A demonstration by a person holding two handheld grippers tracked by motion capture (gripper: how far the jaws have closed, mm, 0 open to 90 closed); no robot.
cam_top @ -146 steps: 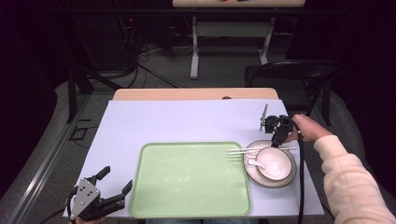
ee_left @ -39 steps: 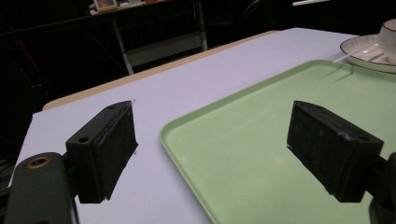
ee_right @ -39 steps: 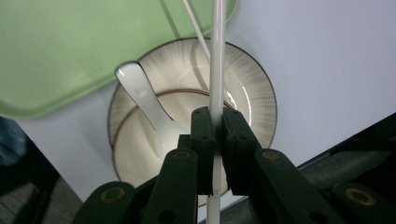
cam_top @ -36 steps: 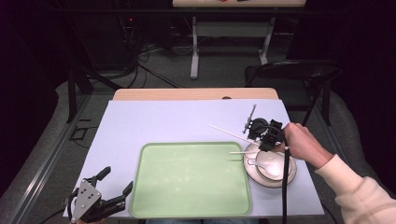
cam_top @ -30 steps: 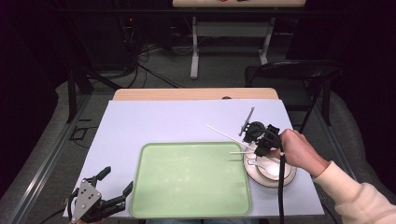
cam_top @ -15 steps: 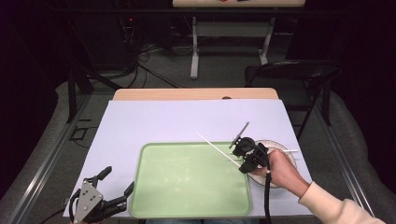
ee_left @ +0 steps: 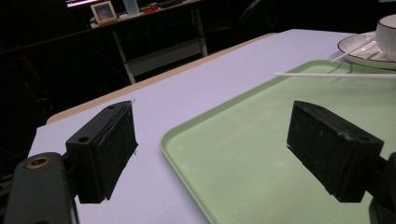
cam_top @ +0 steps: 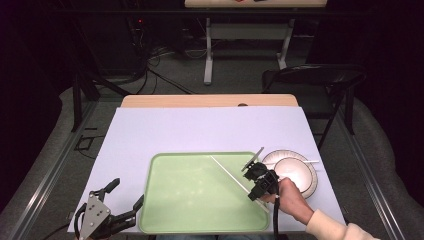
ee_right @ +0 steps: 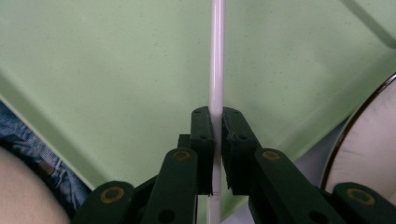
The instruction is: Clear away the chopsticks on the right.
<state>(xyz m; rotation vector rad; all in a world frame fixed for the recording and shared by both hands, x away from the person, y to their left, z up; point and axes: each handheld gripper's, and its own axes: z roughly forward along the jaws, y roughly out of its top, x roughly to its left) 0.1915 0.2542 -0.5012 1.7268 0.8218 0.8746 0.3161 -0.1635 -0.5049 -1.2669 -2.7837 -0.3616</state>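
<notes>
One white chopstick [ee_right: 216,56] is clamped between the pads of the right gripper [cam_top: 260,181], whose jaws stand nearly together with only the stick's thickness parting them; in the right gripper view the stick runs straight out ahead of the jaws, with a short stub showing behind them. In the high view the chopstick's long axis runs diagonally over the green tray [cam_top: 190,200], from the gripper at the tray's right edge up and leftward to a free tip toward the far middle of the tray. Whether the stick touches the tray floor or hangs just above it cannot be told. The grip is near the stick's right-hand, nearer end, so most of its length lies left and far of the jaws; lowering it onto the tray appears to be the step in hand. A second white chopstick [cam_top: 306,161] lies across the far rim of the plate [cam_top: 309,185], just right of the tray. On that plate sits one white bowl [cam_top: 296,172]. The left gripper [cam_top: 107,212] rests at the near left, off the tray's corner, jaws wide apart and empty, well apart from the chopstick; the right hand [cam_top: 292,200] is plainly the nearer. Count: two chopsticks, one tray, one plate, one bowl, all on one table [cam_top: 200,130].
</notes>
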